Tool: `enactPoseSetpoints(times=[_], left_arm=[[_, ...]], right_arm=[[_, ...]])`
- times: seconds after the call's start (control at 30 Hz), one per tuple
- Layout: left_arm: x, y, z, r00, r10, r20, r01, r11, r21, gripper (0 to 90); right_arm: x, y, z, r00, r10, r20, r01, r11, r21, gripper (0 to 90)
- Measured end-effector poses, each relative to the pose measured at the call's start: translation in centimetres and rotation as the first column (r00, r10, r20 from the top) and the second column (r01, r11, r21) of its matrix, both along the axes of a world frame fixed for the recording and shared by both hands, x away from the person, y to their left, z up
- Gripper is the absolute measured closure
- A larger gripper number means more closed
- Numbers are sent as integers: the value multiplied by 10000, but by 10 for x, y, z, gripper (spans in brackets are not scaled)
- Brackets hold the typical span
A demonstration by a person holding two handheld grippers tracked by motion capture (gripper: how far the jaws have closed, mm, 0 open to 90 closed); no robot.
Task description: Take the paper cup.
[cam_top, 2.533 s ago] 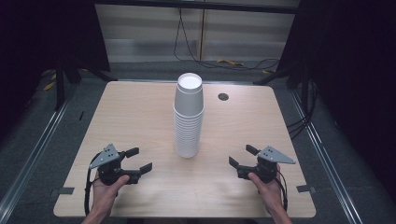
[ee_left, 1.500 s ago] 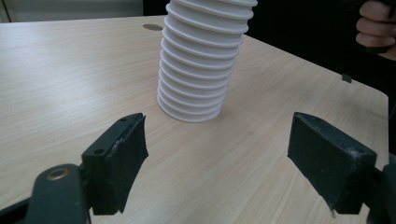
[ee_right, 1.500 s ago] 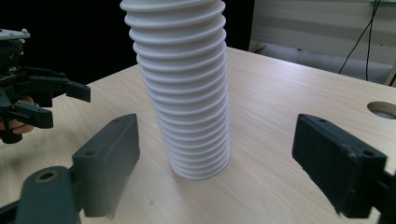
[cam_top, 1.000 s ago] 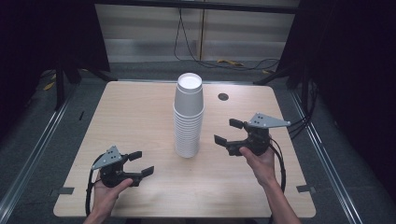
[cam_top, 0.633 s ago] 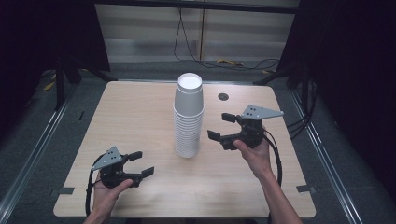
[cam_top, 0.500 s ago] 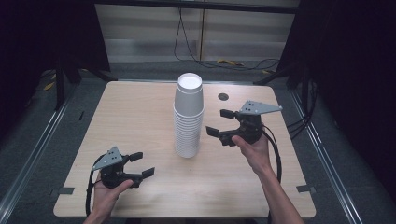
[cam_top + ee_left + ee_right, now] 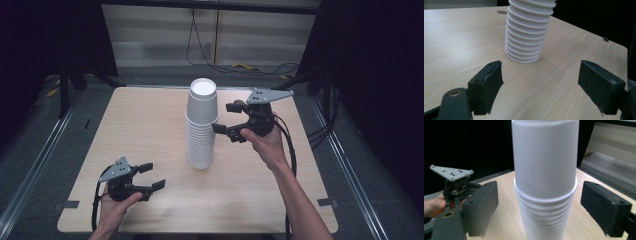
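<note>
Right gripper view: left gripper beyond cup stack.

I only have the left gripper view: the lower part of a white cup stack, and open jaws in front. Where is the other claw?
Observer: In the high view, the right claw is raised level with the top of the cup stack, on the stack's right side.
Operator: Has it gripped anything?
Observer: No. In the right gripper view its jaws stand open on either side of the top cup, with a gap on each side.
</note>
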State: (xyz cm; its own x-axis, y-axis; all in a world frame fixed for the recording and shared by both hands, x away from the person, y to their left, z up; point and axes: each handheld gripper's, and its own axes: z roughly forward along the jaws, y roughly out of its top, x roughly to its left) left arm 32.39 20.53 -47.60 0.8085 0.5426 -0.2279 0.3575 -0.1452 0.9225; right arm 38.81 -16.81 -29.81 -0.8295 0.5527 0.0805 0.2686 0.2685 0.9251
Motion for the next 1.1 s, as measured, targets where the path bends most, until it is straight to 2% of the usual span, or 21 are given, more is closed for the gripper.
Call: enactPoseSetpoints(times=[0.13,0.23,0.37,0.5,0.8,0.93,1.1], left_arm=[[0,0,0,10000,-23,-15,23,10000,20,195],[1,0,0,10000,-32,-21,32,10000,72,195],[0,1,0,10000,-41,-72,41,10000,-13,199],[1,1,0,10000,-32,-48,32,10000,26,200],[1,1,0,10000,-23,-50,24,10000,53,199],[1,2,0,9998,-176,71,177,9997,-179,191],[1,3,0,9998,-173,101,175,9997,-195,189]], right_arm=[[7,6,10,10000,63,39,-63,10000,-29,144],[17,17,21,9993,337,-154,-342,9989,-319,141],[21,23,28,9987,481,-156,-487,9980,-394,142],[26,30,34,9989,468,-85,-473,9961,-741,140],[41,44,34,9980,499,-394,-544,9910,-1226,131],[46,47,32,9963,564,-647,-648,9886,-1357,137],[51,50,30,9954,607,-745,-711,9867,-1463,137]])
